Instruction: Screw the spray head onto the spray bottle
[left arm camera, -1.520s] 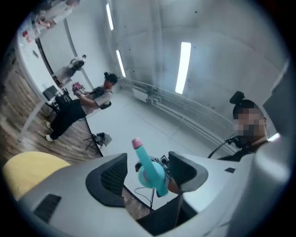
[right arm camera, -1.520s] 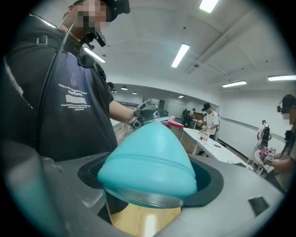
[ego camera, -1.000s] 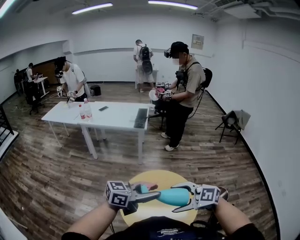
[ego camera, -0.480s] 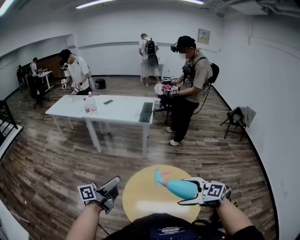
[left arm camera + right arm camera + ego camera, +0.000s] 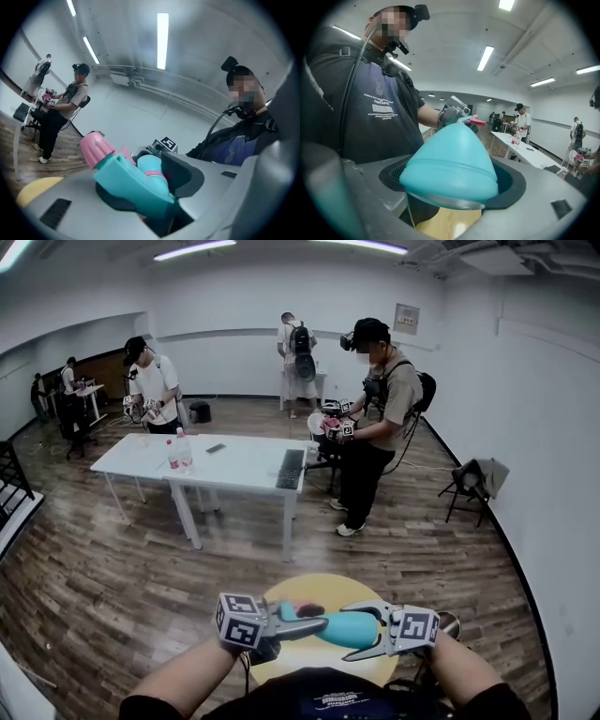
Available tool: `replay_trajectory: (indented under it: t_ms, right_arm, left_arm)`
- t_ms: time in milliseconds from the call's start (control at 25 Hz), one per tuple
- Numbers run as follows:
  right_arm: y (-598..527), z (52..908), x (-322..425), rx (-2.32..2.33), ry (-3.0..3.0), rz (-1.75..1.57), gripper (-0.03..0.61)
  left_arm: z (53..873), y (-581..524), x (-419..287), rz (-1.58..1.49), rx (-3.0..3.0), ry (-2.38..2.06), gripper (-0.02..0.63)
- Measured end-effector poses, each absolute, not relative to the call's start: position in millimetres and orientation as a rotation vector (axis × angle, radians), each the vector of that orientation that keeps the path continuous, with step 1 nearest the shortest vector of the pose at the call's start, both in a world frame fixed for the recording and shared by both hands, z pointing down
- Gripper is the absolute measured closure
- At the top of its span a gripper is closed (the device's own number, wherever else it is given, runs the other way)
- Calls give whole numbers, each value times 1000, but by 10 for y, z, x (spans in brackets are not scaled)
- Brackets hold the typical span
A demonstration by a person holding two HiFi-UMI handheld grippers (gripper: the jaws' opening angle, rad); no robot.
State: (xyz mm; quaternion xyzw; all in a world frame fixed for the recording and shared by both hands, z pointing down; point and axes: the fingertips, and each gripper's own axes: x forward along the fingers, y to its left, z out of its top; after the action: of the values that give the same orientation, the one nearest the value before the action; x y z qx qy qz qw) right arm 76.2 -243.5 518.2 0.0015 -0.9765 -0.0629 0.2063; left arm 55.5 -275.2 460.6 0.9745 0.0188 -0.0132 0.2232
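Note:
Over the yellow round table I hold a teal spray bottle lying level, its wide base in my right gripper, which is shut on it. The same bottle fills the right gripper view. Its teal spray head with a pink nozzle sits on the neck, pointing left. My left gripper has just been closing and is now shut on the spray head. The pink nozzle sticks out past the jaws. In the right gripper view, the left gripper shows beyond the bottle's tip.
A long white table with bottles and a keyboard stands further out on the wooden floor. Several people with grippers stand around it, the nearest at its right end. A folding chair stands by the right wall.
Half a second ago the left gripper was out to the left, open and off the bottle. It has come back right and closed on the spray head. The bottle has dropped slightly.

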Motion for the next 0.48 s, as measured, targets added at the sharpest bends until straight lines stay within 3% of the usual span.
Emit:
replay_trajectory:
  t_ms: [240,400,440,480]
  right_arm:
    - [-2311,5240,760,-29,-2720,-137,121]
    - [-2279,5178,718,-66,-2750,-105,123]
    - [-2284,5175,717,-72,-2751,-100,123]
    - [-2299,5193,747,-75,-2749,-96,122]
  left_arm:
    - [4684,-2590,620,107,2859,90,426]
    - [4650,-2632,518,-53,2695,70,422]
    - [4646,-2665,446,-108,2652,53,409]
    - [4641,-2722,331,-175,2605,19,321]
